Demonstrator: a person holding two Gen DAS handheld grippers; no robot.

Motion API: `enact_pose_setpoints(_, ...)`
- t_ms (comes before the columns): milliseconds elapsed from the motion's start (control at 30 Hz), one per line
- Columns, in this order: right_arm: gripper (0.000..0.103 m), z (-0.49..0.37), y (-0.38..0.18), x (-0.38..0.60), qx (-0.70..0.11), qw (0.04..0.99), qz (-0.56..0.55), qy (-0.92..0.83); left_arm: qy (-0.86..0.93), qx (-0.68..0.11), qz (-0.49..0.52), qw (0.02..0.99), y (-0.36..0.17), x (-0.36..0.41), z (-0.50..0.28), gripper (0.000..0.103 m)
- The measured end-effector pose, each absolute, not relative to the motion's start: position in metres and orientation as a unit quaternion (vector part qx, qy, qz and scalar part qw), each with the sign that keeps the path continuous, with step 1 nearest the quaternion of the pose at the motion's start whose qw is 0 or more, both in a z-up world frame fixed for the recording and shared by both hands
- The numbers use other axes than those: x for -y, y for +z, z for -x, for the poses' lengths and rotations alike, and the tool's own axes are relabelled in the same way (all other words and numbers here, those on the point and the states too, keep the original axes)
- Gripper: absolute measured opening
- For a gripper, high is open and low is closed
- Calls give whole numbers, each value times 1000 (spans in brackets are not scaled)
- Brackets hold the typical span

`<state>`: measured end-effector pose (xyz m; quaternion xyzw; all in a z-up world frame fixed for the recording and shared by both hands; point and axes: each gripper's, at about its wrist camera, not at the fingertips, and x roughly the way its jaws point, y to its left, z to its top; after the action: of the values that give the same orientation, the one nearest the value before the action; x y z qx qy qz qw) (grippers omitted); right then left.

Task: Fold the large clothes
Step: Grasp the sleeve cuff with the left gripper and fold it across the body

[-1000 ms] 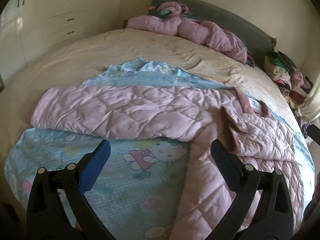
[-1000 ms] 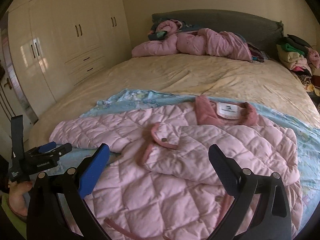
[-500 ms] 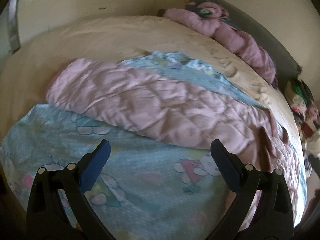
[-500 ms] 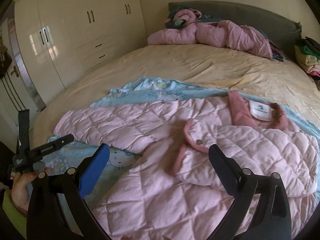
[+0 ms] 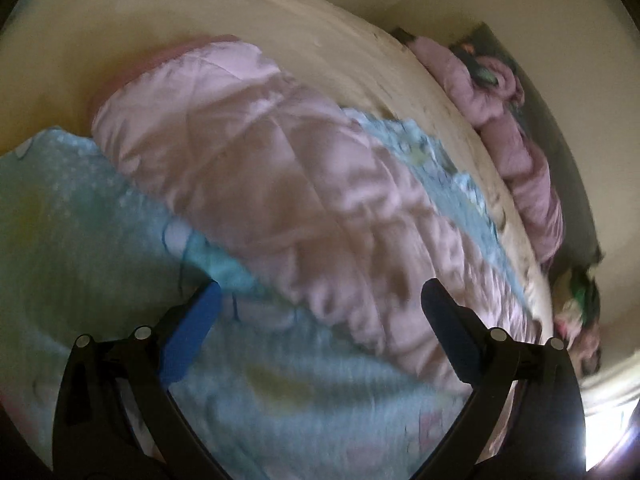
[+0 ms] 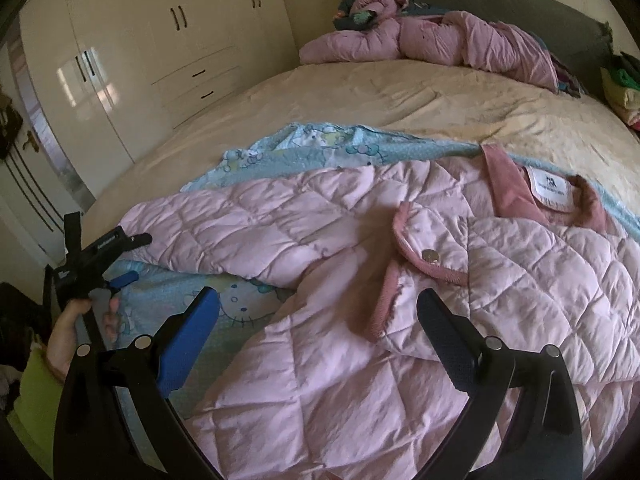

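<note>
A pink quilted jacket (image 6: 400, 280) lies front up on a light blue cartoon blanket (image 6: 328, 144) on the bed. Its left sleeve (image 6: 224, 232) stretches out to the left. The sleeve also shows blurred in the left wrist view (image 5: 280, 168). My left gripper (image 5: 320, 300) is open and empty, just short of the sleeve over the blanket (image 5: 120, 240). It also shows in the right wrist view (image 6: 120, 260), by the sleeve's cuff end. My right gripper (image 6: 318, 316) is open and empty above the jacket's body.
Another pink jacket (image 6: 440, 36) is bunched at the grey headboard (image 6: 500, 0). A stack of folded clothes (image 6: 620, 84) stands at the right of the bed. White wardrobes (image 6: 160, 40) stand to the left. The bed's cream cover (image 6: 400, 92) spreads beyond the blanket.
My left gripper has swung left and down toward the sleeve's cuff end, tilting its view. My right gripper has moved a little closer to the jacket. Both have stayed open.
</note>
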<state>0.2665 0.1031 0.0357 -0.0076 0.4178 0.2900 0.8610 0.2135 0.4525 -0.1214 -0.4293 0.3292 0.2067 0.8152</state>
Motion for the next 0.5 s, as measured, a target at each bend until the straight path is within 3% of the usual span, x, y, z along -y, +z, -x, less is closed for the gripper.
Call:
enact_pose_setpoints(100, 99, -269, 33, -95, -420, 862, 1, 284, 220, -307, 447, 811, -121, -465, -218, 93)
enact_pose_setpoints(167, 99, -271, 32, -88, -423, 863, -5, 278, 228, -300, 453, 808, -120, -471, -221, 76)
enact_pose_setpoints(233, 99, -273, 31, -82, -425, 863, -9, 273, 247, -295, 461, 800, -120, -479, -219, 35)
enact_pose_setpoints(333, 99, -273, 30, -67, -427, 863, -17, 268, 230, -262, 464, 815, -102, -481, -209, 23)
enact_pose_setpoints(500, 99, -273, 31, -43, -425, 867, -27, 258, 219, -218, 406, 860, -44, -458, -195, 20)
